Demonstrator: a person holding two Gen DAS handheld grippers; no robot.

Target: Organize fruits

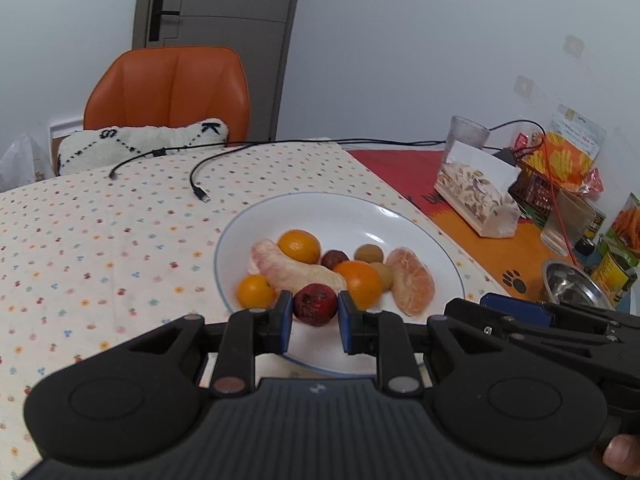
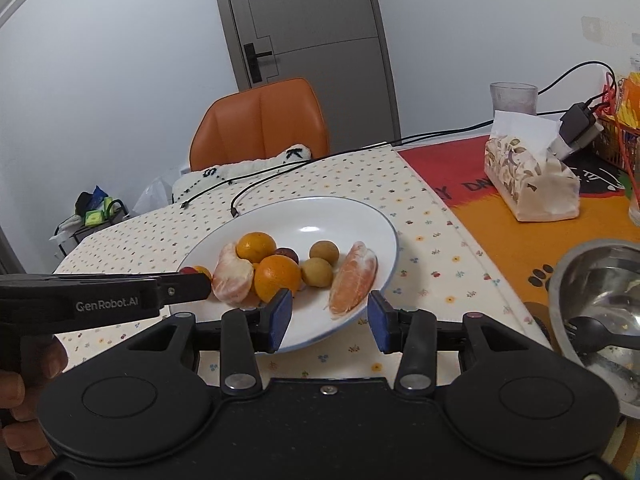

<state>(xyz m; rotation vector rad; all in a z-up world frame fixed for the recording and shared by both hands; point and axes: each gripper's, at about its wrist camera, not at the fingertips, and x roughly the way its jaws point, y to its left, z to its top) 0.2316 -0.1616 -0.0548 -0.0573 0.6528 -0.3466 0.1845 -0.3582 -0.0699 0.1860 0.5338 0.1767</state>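
Left tool (image 1: pixel 314 316): pads flank the dark red fruit (image 1: pixel 315 304) at the plate's (image 1: pixel 400 216) near rim, contact unclear. Right tool (image 2: pixel 330 318): open, empty; peeled orange segment (image 2: pixel 354 278) just ahead, long axis running away from it, nearest this hand.

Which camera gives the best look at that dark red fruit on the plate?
The left wrist view: the red fruit sits whole between the left hand-held gripper fingers, on the plate. In the right wrist view, only a sliver of it peeks above that gripper.
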